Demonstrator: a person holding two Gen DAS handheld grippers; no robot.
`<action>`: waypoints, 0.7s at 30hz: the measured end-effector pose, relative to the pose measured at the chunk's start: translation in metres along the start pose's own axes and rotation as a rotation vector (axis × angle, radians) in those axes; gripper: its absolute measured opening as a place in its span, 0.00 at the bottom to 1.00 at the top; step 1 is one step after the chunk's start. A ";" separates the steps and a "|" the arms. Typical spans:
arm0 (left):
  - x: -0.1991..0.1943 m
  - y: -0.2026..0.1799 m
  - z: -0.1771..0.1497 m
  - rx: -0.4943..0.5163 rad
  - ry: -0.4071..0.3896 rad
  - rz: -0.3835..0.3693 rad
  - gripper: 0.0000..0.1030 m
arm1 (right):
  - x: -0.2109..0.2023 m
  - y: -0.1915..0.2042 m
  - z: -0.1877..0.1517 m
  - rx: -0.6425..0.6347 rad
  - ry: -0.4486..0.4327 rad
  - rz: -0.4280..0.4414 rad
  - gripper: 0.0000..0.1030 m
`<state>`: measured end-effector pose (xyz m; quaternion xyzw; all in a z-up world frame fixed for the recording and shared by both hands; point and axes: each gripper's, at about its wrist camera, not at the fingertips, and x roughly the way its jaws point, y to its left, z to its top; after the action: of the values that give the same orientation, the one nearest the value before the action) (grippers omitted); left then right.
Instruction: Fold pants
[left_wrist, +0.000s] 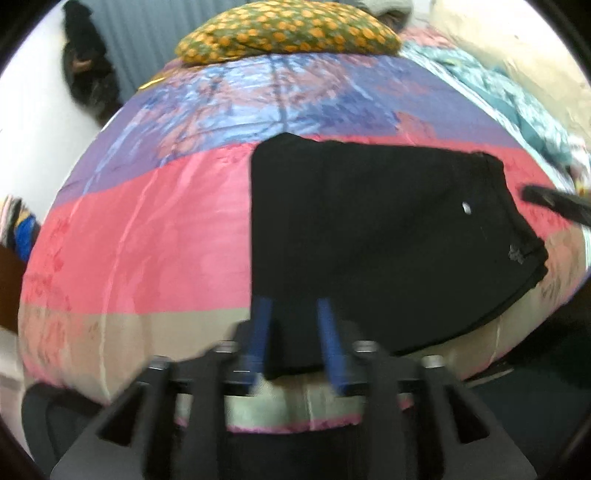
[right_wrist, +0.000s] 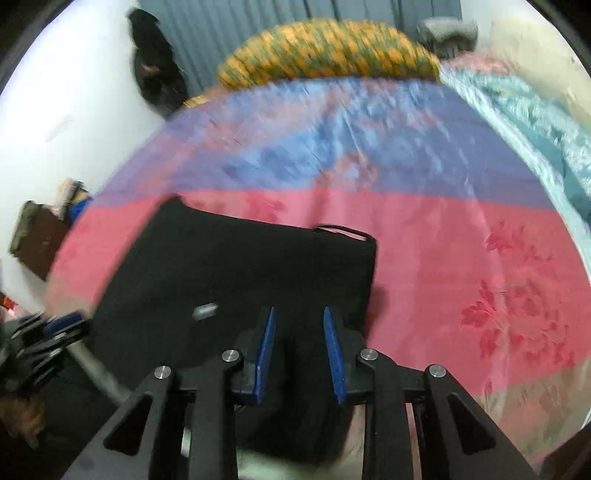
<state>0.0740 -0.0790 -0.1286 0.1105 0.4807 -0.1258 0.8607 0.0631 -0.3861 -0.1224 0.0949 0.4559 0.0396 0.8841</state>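
Note:
The black pants (left_wrist: 373, 236) lie folded into a broad rectangle on a pink, purple and beige bedspread (left_wrist: 147, 236). My left gripper (left_wrist: 295, 306) is open, its blue fingers straddling the near left corner of the pants. In the right wrist view the pants (right_wrist: 229, 273) lie at the lower left, a waistband loop at their far right corner. My right gripper (right_wrist: 300, 314) is open, its blue fingers over the near right edge of the pants. The left gripper shows blurred at the left edge of that view (right_wrist: 48, 332). The right gripper's tip shows in the left wrist view (left_wrist: 554, 203).
A green and orange flowered pillow (left_wrist: 291, 31) lies at the head of the bed. A teal blanket (left_wrist: 517, 107) is bunched along the right side. A dark garment (left_wrist: 85, 62) hangs on the white wall at the left. Dark furniture (right_wrist: 33, 240) stands at the left.

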 end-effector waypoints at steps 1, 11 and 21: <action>-0.002 -0.001 -0.002 -0.002 -0.005 0.025 0.57 | -0.014 0.009 -0.008 -0.008 -0.021 0.005 0.26; -0.002 0.000 -0.010 -0.010 0.020 0.096 0.68 | -0.021 0.056 -0.075 0.024 0.043 -0.041 0.33; -0.007 0.001 -0.013 -0.013 0.021 0.096 0.68 | -0.050 0.065 -0.093 0.092 -0.108 -0.082 0.74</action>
<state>0.0607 -0.0738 -0.1293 0.1294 0.4846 -0.0800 0.8614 -0.0405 -0.3183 -0.1222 0.1186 0.4121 -0.0228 0.9031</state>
